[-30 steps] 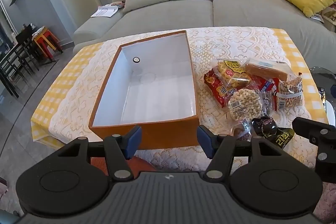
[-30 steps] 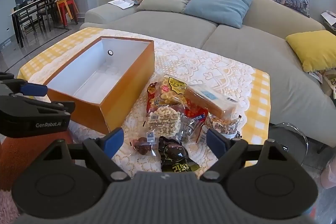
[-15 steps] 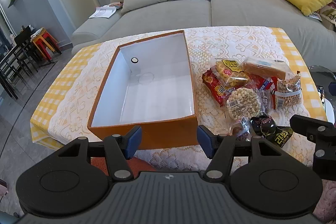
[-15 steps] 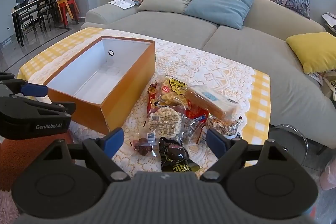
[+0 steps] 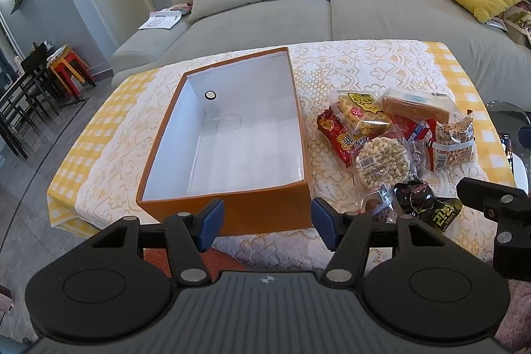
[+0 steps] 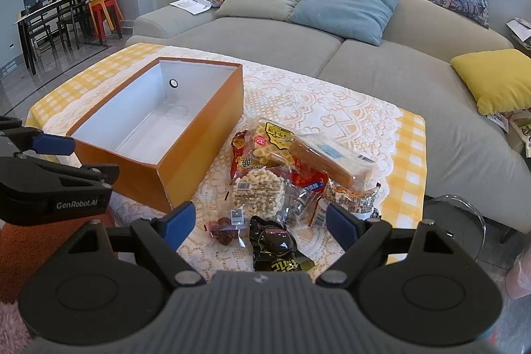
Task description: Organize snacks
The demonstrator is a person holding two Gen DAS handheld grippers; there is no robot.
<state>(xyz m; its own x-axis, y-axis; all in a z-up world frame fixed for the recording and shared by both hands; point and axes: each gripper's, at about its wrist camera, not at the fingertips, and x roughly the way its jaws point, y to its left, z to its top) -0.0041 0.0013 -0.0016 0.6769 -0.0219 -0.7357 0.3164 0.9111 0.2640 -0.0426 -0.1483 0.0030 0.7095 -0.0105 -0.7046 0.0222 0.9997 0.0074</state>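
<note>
Left wrist view: left gripper and right gripper hold their jaws wide apart, gripping nothing.

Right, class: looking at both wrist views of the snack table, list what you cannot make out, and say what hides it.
- Red snack packet: mostly covered by the yellow packet and round puffed-snack pack, in both views.
- Black packet: lower end cut off by the right gripper body, right wrist view.
- Orange box floor nearest the camera: hidden by its front wall, left wrist view.
- Packet lettering: too small.
</note>
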